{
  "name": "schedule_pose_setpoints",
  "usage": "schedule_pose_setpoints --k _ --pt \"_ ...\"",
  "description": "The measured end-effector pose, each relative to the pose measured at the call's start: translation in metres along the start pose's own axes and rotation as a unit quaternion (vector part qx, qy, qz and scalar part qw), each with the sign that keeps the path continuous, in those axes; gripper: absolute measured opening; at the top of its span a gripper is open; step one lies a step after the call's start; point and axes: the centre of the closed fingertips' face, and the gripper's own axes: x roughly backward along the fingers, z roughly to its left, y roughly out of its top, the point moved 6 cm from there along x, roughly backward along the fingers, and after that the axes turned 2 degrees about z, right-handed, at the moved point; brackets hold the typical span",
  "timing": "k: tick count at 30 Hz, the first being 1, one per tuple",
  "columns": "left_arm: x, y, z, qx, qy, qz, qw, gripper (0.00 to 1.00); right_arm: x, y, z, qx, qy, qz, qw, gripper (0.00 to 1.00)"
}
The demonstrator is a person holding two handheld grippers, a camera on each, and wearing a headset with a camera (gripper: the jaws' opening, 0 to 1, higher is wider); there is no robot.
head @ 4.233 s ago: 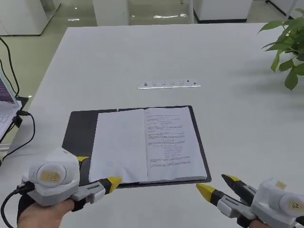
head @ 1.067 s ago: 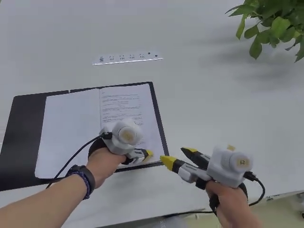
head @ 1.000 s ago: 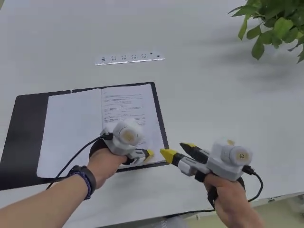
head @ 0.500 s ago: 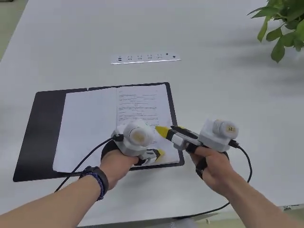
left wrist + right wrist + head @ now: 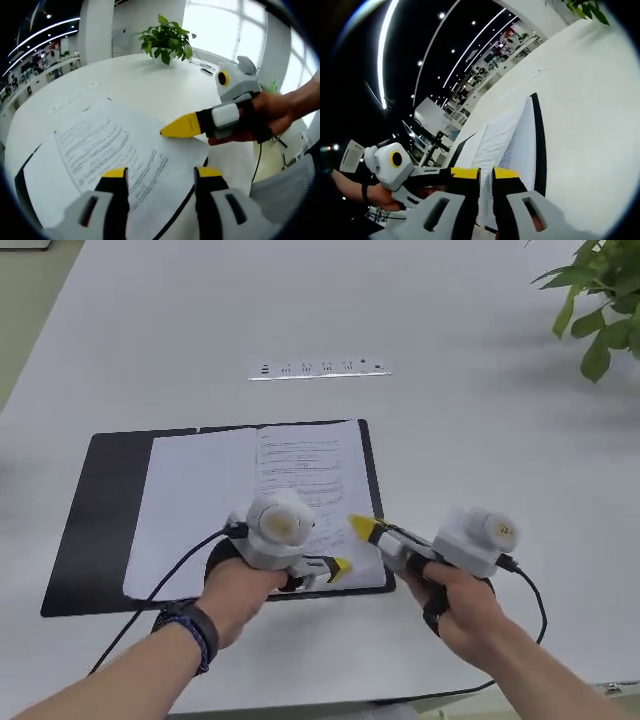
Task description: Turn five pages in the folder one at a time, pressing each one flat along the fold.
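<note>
Left claw (image 5: 335, 567) spread, right claw (image 5: 362, 530) pressed together over folder (image 5: 100, 530); socket strip (image 5: 318, 368), plant (image 5: 598, 352) beyond.

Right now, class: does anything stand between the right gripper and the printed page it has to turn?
Nothing visible does. The right gripper is at the right edge of the printed page. The left gripper sits open over that page's near corner, beside the right one, not between.

the printed lines on the right page (image 5: 315, 480) of the folder (image 5: 100, 520), mid-frame in the head view, were too small to read. faint marks on the round caps of the left gripper (image 5: 338, 567) and right gripper (image 5: 362, 529) were blurred, so nothing was legible.
</note>
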Motion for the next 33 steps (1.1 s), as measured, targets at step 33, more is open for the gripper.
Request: schedule_pose_setpoints --k 33 --pt "0.105 -0.026 0.004 0.042 0.055 -0.057 0.996 0.58 -0.015 0.006 0.035 0.015 0.027 0.004 0.9995 0.0"
